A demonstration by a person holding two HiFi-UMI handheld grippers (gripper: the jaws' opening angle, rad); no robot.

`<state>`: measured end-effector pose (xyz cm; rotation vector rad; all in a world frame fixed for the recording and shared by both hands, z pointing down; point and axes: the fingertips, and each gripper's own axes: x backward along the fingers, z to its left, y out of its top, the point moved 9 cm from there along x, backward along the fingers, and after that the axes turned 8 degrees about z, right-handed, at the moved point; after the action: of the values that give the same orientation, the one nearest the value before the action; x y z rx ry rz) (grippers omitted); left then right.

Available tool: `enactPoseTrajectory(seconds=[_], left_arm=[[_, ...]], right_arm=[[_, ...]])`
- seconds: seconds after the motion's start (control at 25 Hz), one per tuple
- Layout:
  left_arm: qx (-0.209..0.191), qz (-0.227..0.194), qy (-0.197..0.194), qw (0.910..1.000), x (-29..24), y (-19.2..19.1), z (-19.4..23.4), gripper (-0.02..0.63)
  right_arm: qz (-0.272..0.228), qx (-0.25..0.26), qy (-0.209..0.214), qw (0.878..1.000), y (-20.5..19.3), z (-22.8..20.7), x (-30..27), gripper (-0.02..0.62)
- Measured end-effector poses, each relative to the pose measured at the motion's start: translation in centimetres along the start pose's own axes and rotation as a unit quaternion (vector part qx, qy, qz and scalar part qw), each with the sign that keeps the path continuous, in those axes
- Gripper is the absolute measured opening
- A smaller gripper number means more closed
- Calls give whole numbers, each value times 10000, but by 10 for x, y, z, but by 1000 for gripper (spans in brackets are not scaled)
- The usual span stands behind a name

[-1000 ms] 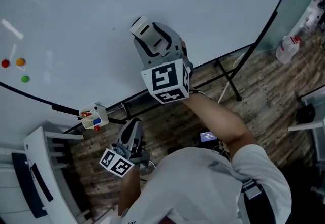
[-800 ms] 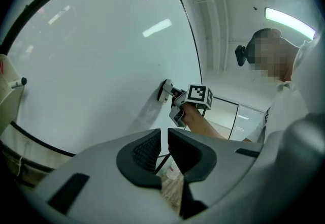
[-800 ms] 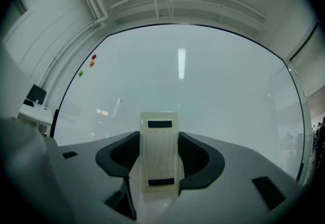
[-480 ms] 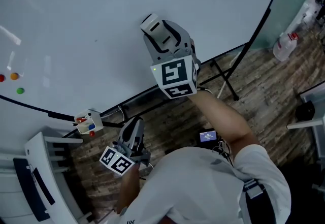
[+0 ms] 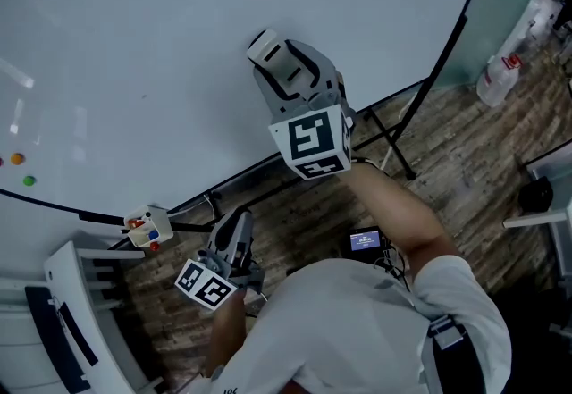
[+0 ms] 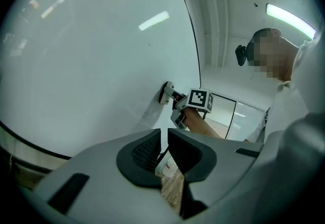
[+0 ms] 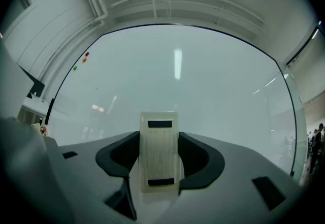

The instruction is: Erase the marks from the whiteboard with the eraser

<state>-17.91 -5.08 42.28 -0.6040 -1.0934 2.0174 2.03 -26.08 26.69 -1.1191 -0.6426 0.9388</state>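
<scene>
While the person stands close under the whiteboard (image 5: 179, 17), the right gripper (image 7: 160, 161) is clamped on a pale rectangular eraser (image 7: 160, 151), its 2 jaws pressing the eraser's long sides, and from the left gripper view the eraser's face looks to lie flat against the board in its lower middle part, though I cannot be sure of full contact. The left gripper (image 6: 163, 148) hangs low by the person's side above the wooden floor (image 5: 465, 151), its jaws drawn almost together with only a sliver between them and nothing held there. As for the work, the board looks very nearly clean: I can find no writing or lines anywhere on it, only 1 tiny dark speck (image 5: 143, 98) well to the left of the eraser, which may be a leftover mark or just a blemish. The small coloured magnets (image 5: 23, 169) near the left edge are not marks and need no wiping. A little box of markers (image 5: 145, 224) sits on the ledge below the board, and a spray bottle (image 5: 493, 82) stands on the floor off to the right. My guess is that the erasing is all but finished, with that speck the 1 thing left to pass over, if anything.
</scene>
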Motion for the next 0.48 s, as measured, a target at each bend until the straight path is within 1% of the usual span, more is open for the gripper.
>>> enactPoseTrajectory(seconds=[0.48], left_arm=[[8,23,1,10000,-53,-11,-14,32]], right_arm=[[-163,-8,24,9999,-23,-47,6,255]])
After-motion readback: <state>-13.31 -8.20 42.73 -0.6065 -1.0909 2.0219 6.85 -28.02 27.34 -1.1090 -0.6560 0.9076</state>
